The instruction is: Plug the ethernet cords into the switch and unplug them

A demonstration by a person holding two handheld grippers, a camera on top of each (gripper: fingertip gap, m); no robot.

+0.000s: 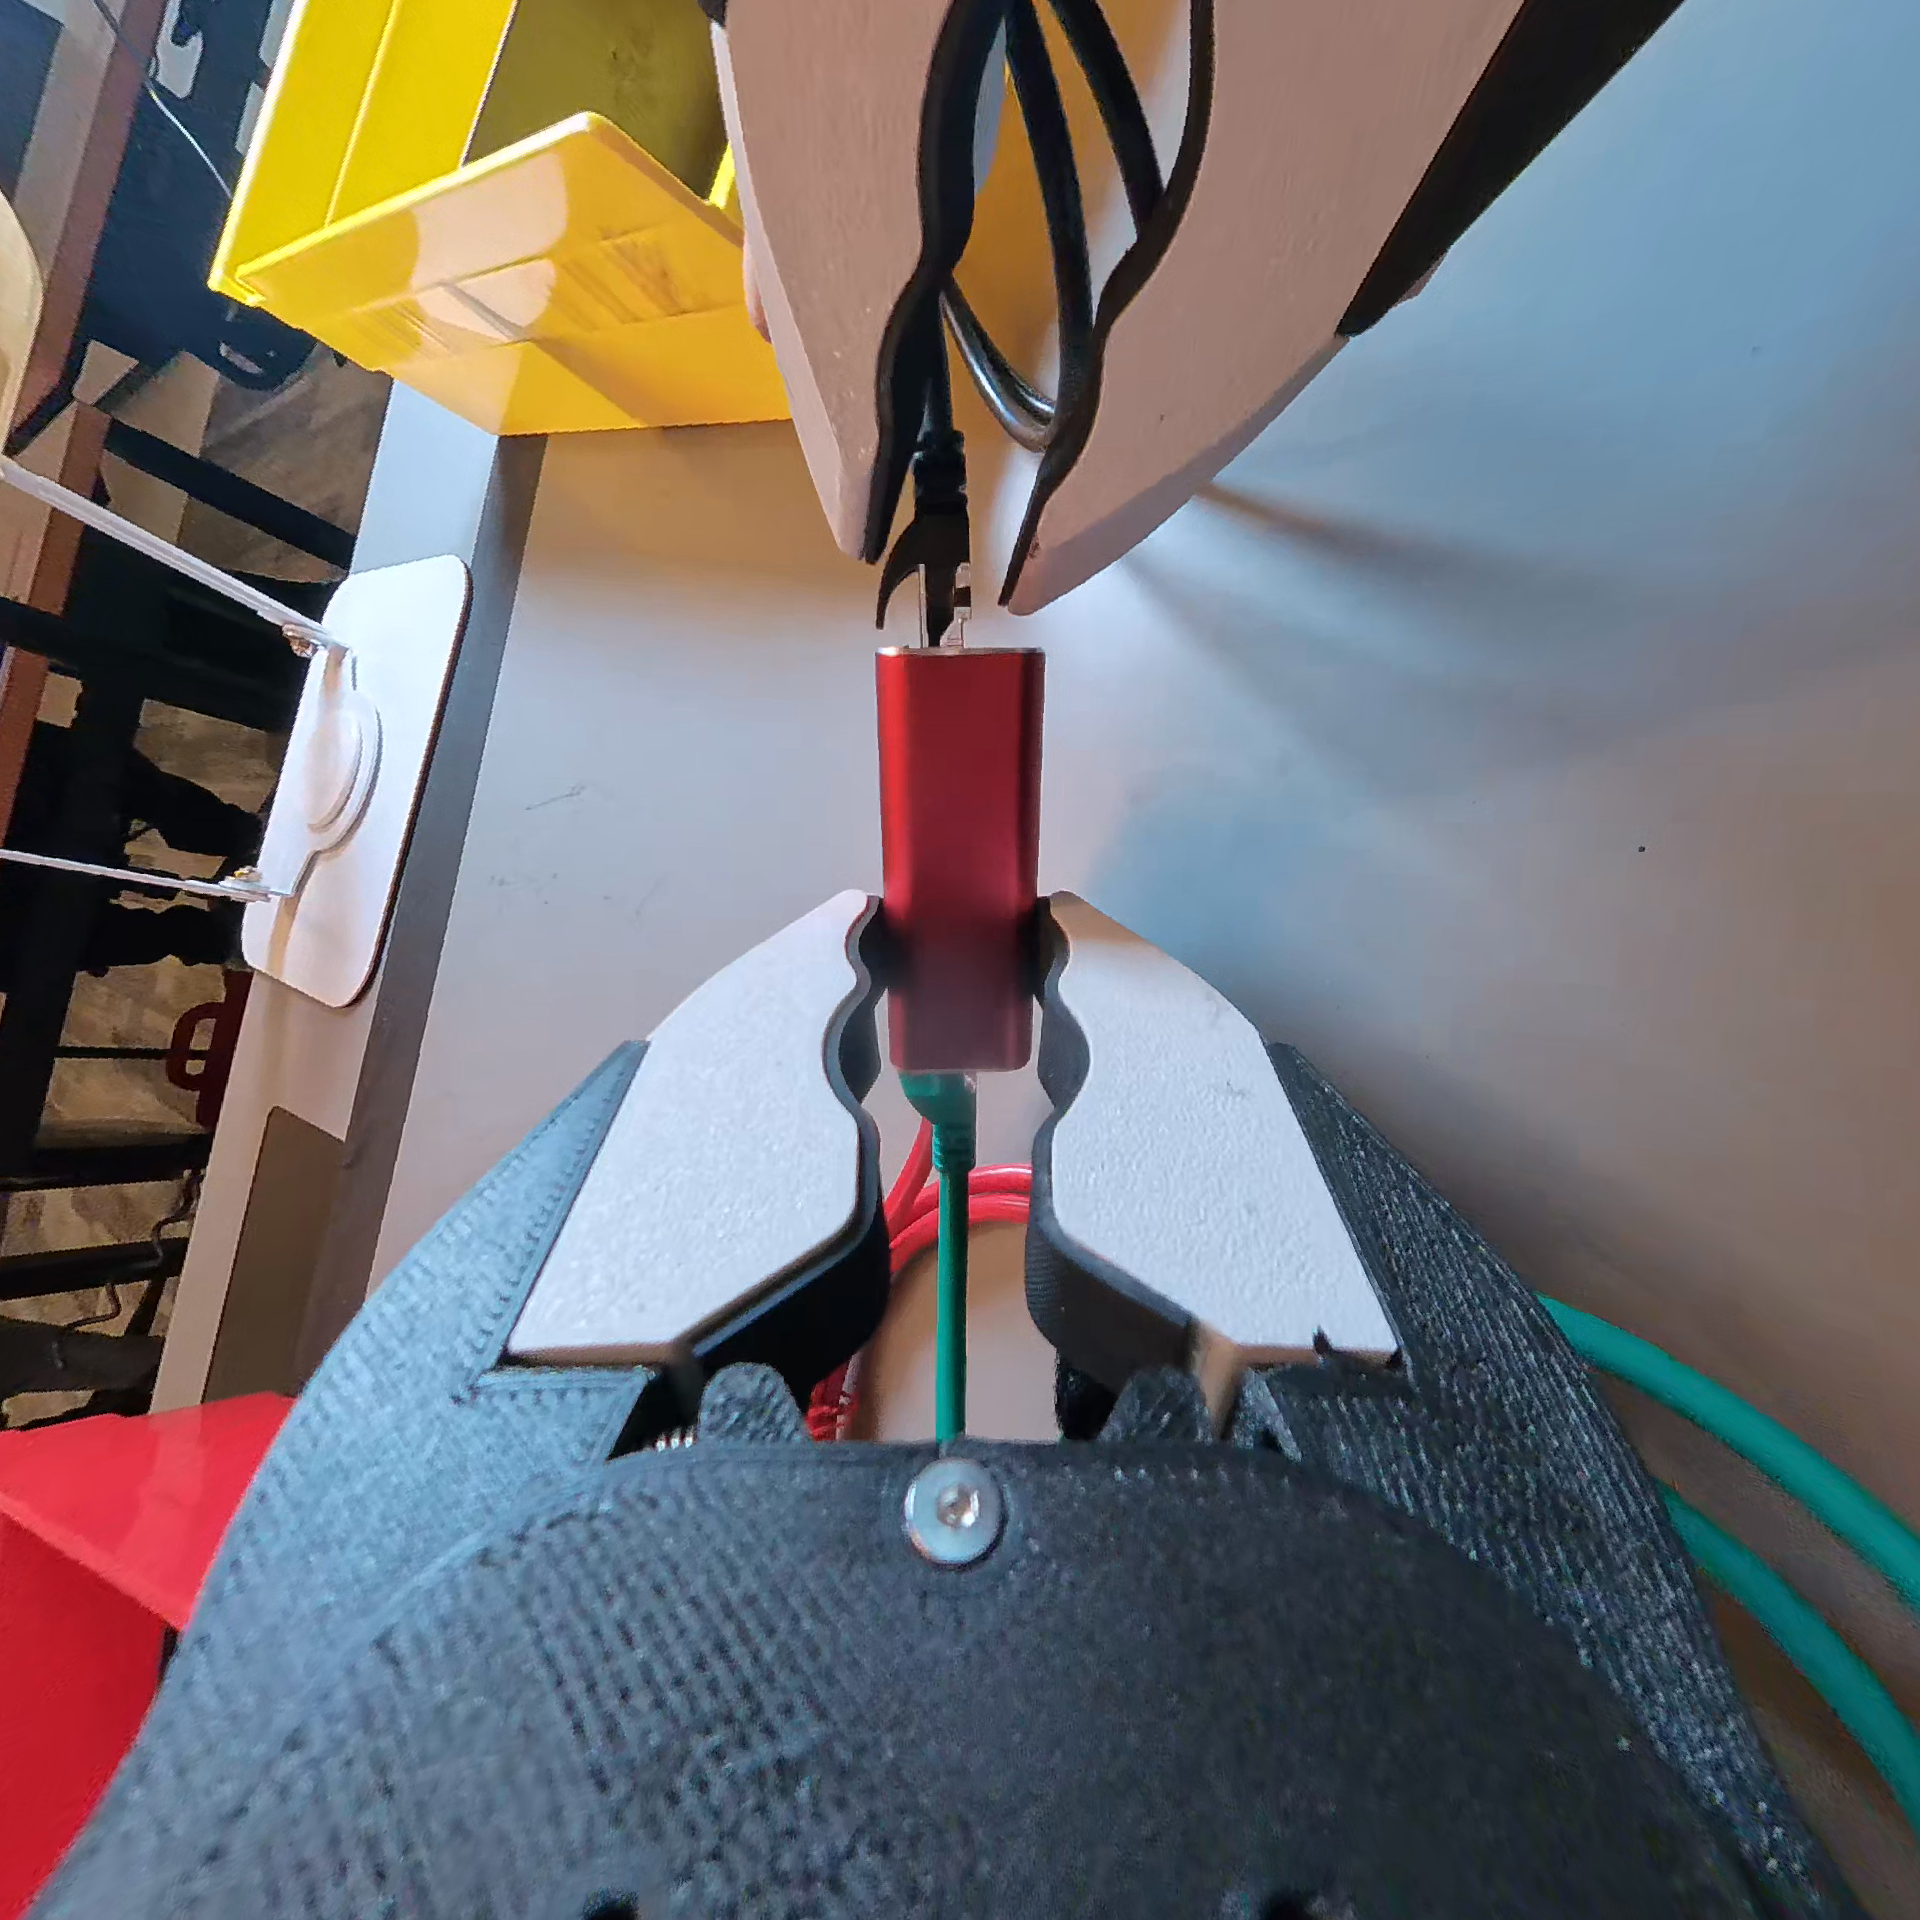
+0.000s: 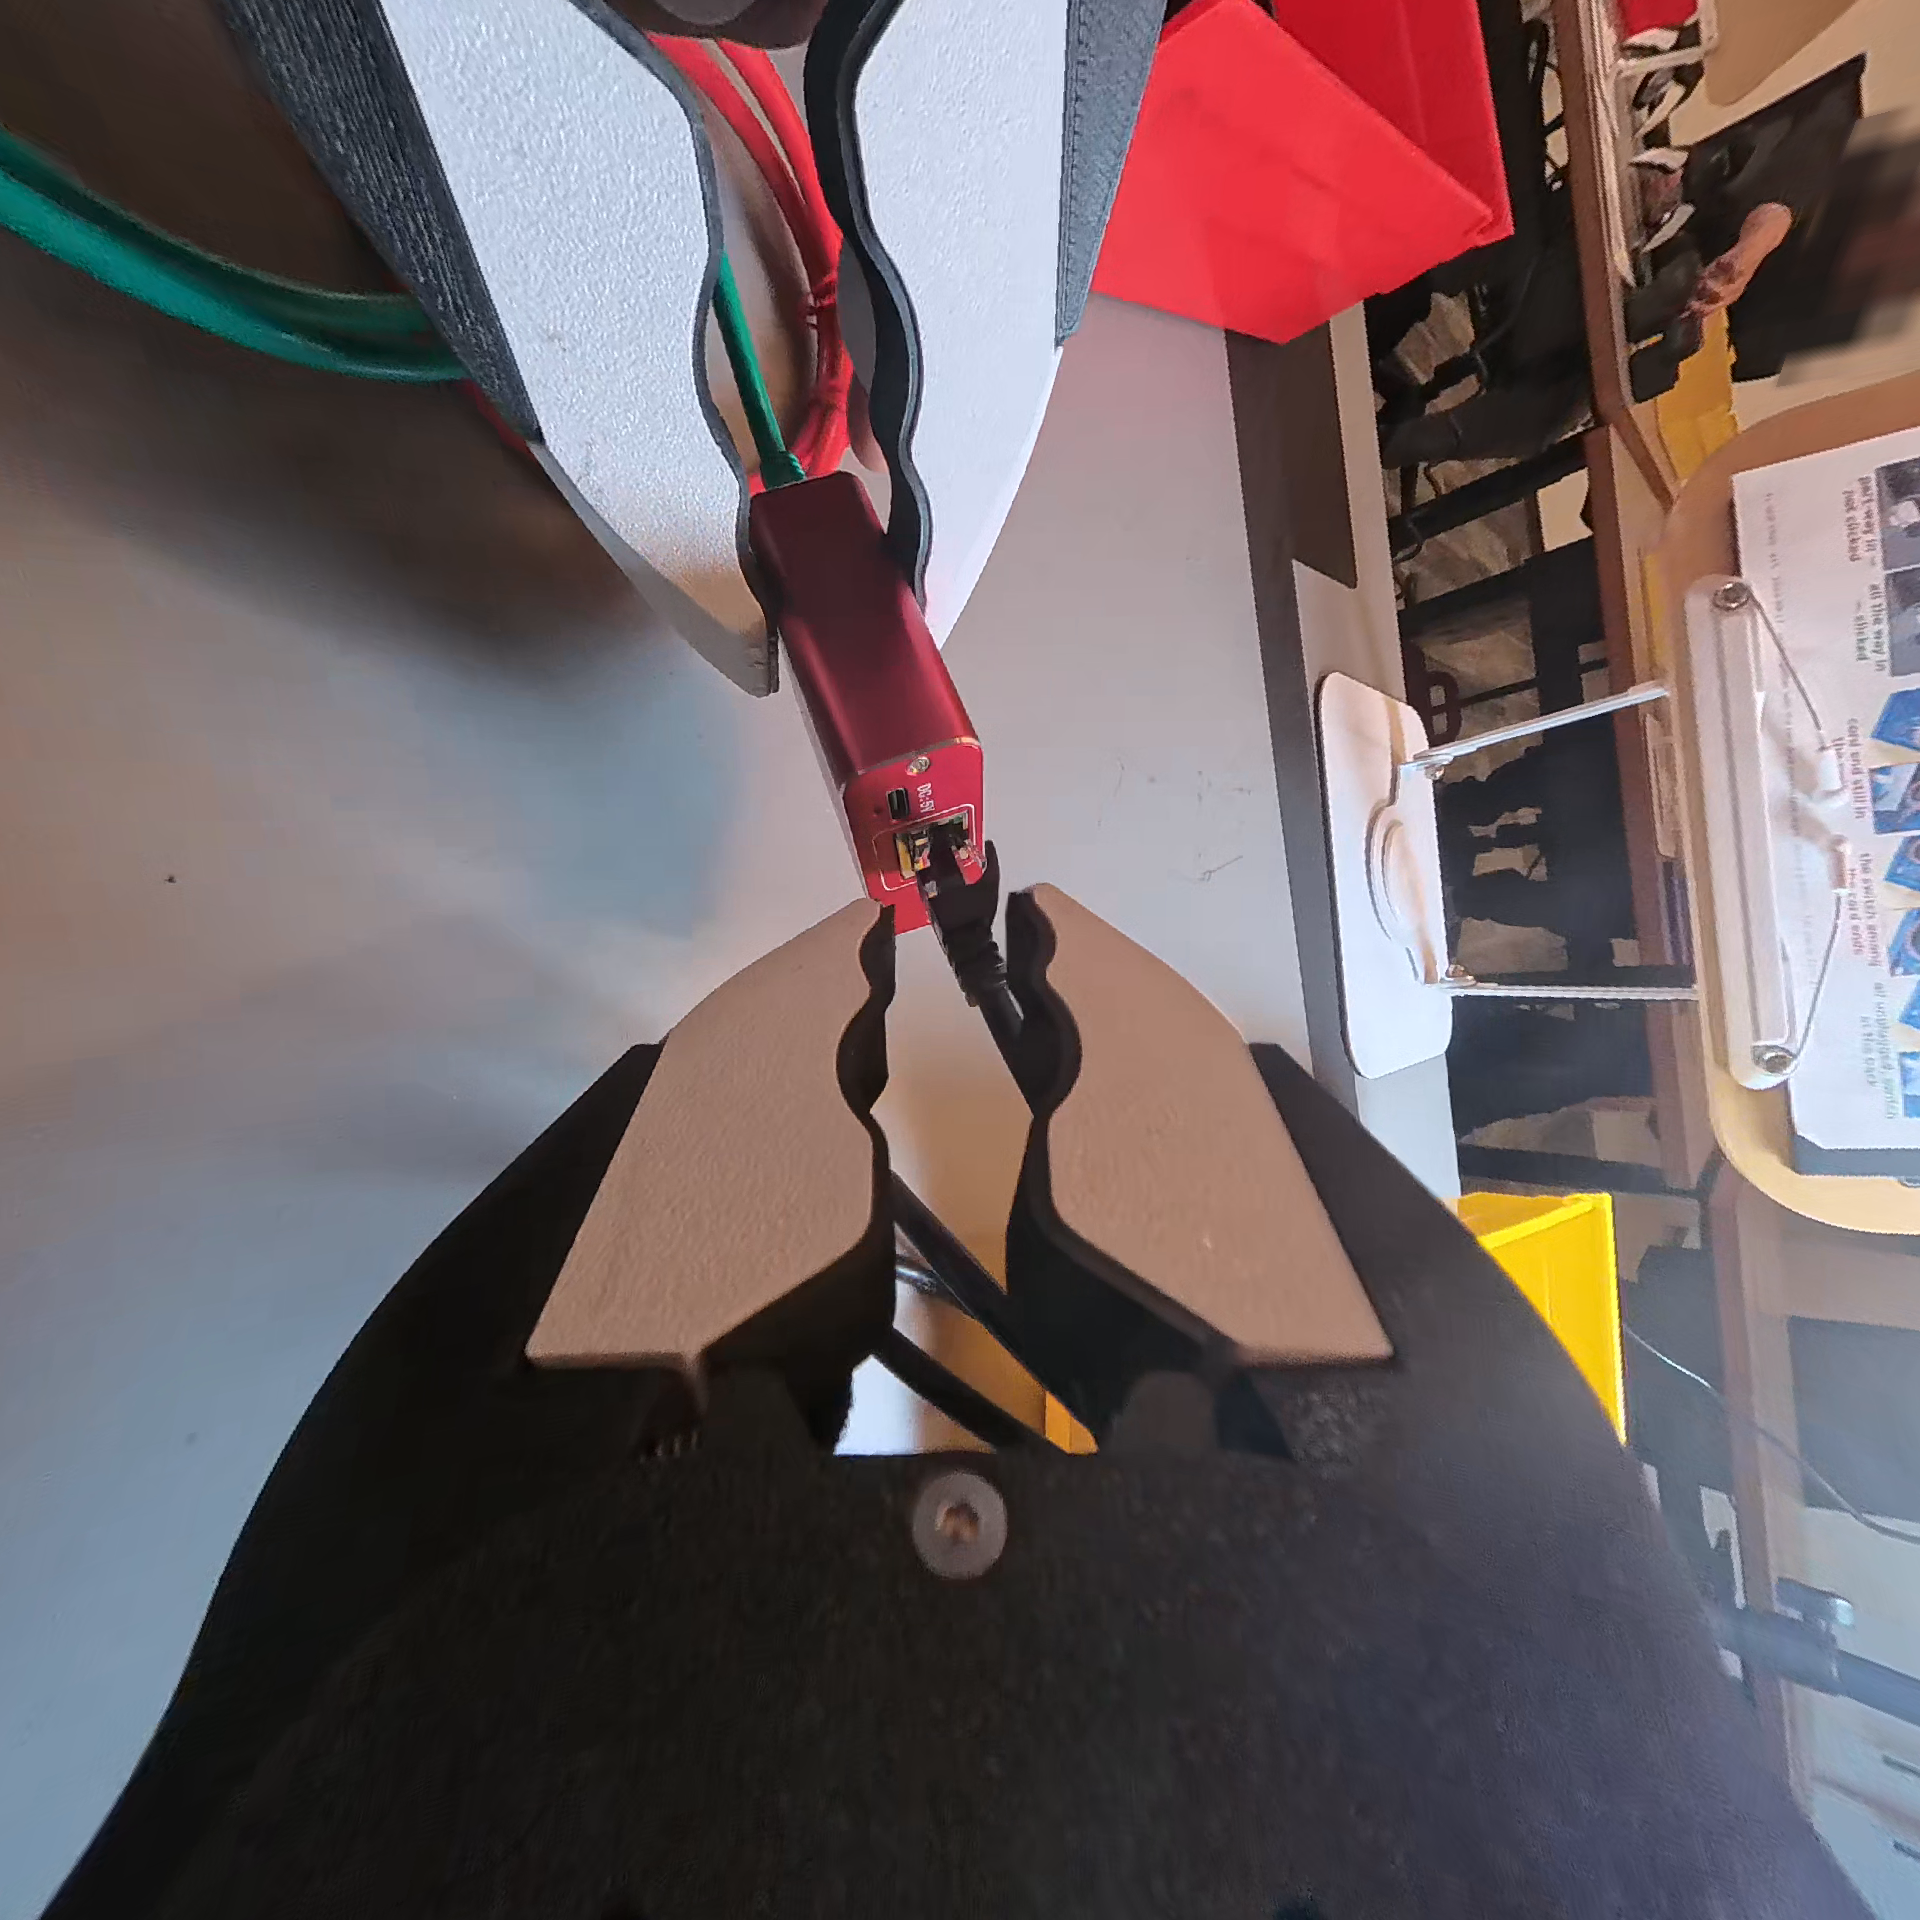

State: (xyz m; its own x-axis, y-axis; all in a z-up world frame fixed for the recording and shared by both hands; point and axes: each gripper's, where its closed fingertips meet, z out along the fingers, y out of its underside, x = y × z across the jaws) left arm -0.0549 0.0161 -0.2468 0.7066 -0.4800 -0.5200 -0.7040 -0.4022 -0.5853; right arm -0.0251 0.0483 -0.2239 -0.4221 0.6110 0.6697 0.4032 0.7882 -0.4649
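The left hand-held gripper [image 1: 958, 940] clamps the red switch [image 1: 958, 852] by its sides above the grey worktop [image 1: 1507, 779], steadying it so both end ports stay reachable. A green cord [image 1: 951, 1247] is plugged into its near end. Opposite, the right hand-held gripper [image 2: 951, 914], jaws narrowly apart, loosely brackets the black cord's plug [image 2: 961, 904] at the far port; whether it is fully seated I cannot tell.

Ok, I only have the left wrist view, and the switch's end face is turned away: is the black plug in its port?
Observer: The black plug has its tip inside the port of the red switch; seating unclear.
Operator: Anything else on that face?
Observer: A small empty socket beside the port.
Operator: Is the right gripper clamping?
Observer: No, the right gripper jaws stand apart; the black cord lies against one finger.
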